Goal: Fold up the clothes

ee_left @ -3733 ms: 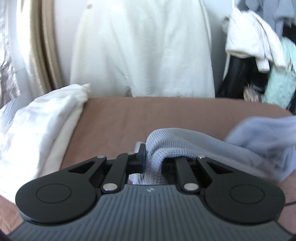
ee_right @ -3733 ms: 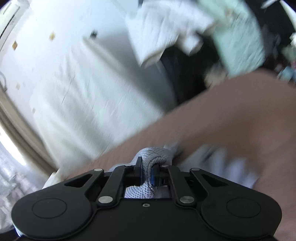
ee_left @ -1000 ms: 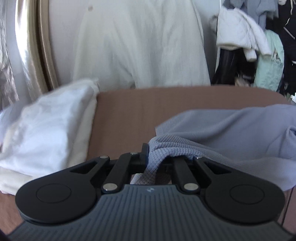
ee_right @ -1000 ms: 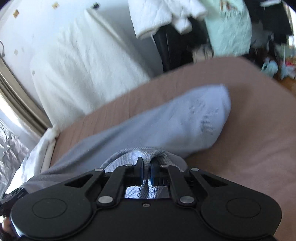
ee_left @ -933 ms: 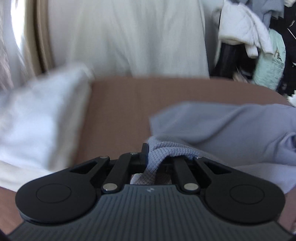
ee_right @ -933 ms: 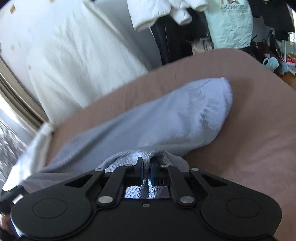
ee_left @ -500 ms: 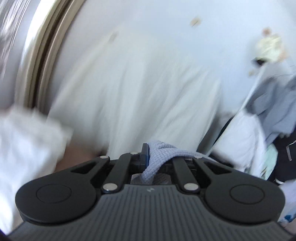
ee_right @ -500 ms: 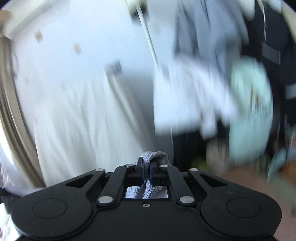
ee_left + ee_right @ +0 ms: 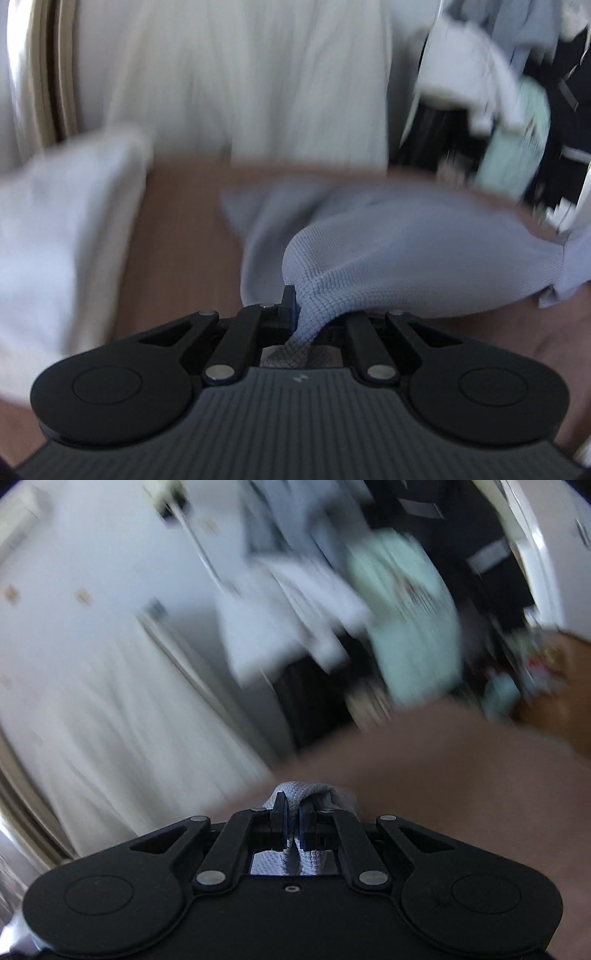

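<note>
Half a second after being flung up clear of the brown bed (image 9: 177,236), the grey-blue knit garment (image 9: 388,251) has come back down spread beside the white folded pile (image 9: 62,236), both the left claw (image 9: 295,314) and right claw (image 9: 291,823) clamped on its edge, ready for folding.

The shirt (image 9: 406,251) is a pale lavender-grey waffle knit, lying on a plain brown bed (image 9: 184,229). Stack of white and cream laundry (image 9: 62,229) at the bed's left edge. Both tools are matte black, left tool (image 9: 306,314) and right tool (image 9: 293,825), with blue pads.
</note>
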Action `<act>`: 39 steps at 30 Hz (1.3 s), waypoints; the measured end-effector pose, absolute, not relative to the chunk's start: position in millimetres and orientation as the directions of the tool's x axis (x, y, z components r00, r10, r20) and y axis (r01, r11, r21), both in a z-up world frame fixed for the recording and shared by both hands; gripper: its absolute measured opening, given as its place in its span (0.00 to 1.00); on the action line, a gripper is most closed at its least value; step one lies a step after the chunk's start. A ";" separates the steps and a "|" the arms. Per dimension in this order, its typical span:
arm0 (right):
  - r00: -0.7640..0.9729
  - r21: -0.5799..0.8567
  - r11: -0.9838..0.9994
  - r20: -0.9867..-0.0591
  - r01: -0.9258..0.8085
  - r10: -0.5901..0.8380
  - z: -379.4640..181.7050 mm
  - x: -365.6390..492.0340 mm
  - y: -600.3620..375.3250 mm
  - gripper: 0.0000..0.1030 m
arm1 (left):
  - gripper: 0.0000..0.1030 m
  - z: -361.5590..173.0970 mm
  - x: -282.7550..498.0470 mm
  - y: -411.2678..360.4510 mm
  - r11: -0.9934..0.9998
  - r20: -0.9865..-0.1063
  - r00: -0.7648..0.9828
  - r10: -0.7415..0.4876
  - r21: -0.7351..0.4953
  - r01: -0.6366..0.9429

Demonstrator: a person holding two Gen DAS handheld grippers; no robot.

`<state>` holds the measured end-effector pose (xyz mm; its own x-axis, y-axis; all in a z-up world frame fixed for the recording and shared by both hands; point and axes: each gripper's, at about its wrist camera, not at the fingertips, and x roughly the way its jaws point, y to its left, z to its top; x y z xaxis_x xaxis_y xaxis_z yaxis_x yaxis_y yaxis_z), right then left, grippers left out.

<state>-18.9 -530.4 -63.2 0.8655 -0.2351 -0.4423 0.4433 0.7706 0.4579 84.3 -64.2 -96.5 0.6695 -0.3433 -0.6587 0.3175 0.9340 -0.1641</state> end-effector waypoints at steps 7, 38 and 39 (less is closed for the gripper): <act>0.773 0.184 0.874 -0.570 0.450 -0.278 -87.8 2.6 -499.9 0.07 | 0.05 -141.3 68.6 -84.3 0.941 -0.719 0.658 -0.224 0.016 0.337; 0.511 -0.325 0.717 -0.528 0.616 -0.679 -63.6 -44.5 -482.2 0.20 | 0.07 -96.9 34.9 -58.9 0.952 -0.726 0.626 -0.284 -0.138 0.273; 0.503 -0.368 0.687 -0.483 0.627 -0.717 -57.0 -47.0 -477.4 0.31 | 0.08 -91.4 32.8 -58.6 0.949 -0.722 0.628 -0.291 -0.138 0.282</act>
